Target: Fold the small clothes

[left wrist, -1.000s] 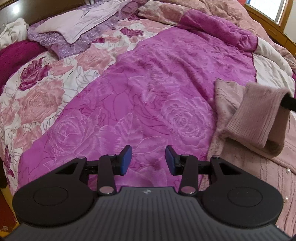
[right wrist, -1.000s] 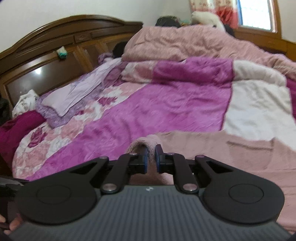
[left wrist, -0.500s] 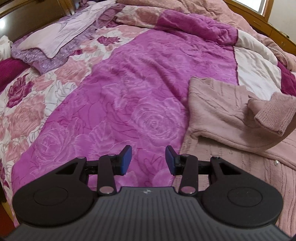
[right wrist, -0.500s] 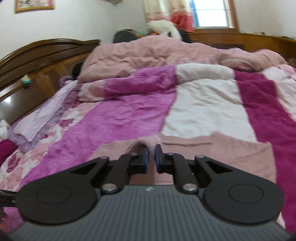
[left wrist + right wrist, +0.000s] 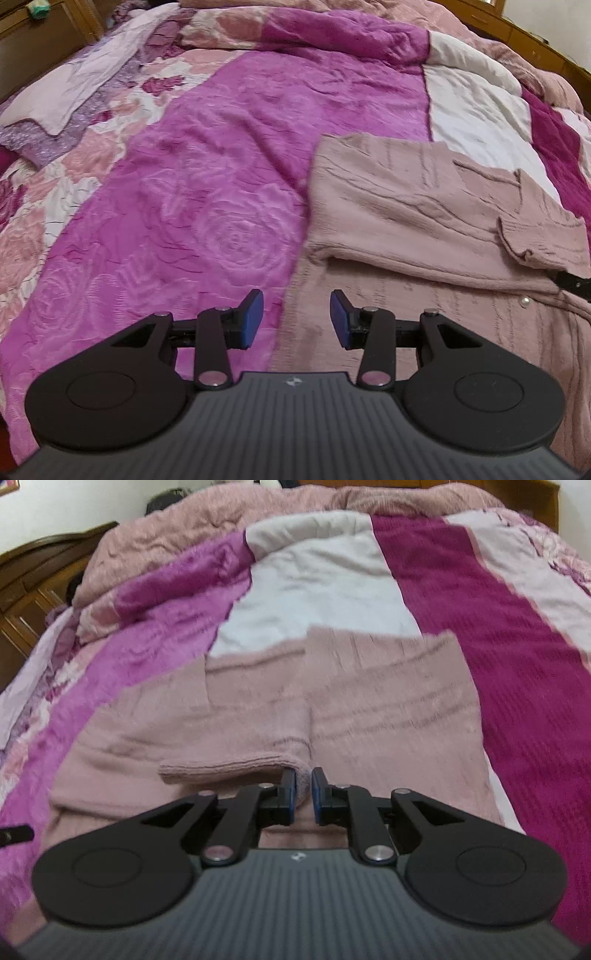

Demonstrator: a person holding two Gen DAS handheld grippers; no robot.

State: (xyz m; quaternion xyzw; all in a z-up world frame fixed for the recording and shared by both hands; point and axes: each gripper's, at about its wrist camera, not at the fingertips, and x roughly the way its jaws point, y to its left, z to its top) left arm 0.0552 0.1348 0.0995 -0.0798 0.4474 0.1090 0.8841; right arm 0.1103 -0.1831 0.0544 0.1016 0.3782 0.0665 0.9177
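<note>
Two claws, right claw opening around cuff, one pink cardigan

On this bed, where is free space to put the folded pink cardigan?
Free: the purple rose blanket between the pink cardigan and the folded lilac cloth; also the white panel beyond the cardigan. Crowded: the heaped pink quilt further back.

A wide bed fills the room, spread with a magenta rose-embossed quilt and a white-and-crimson striped blanket, a pink comforter heaped beyond, against a dark wooden headboard and pale wall.
</note>
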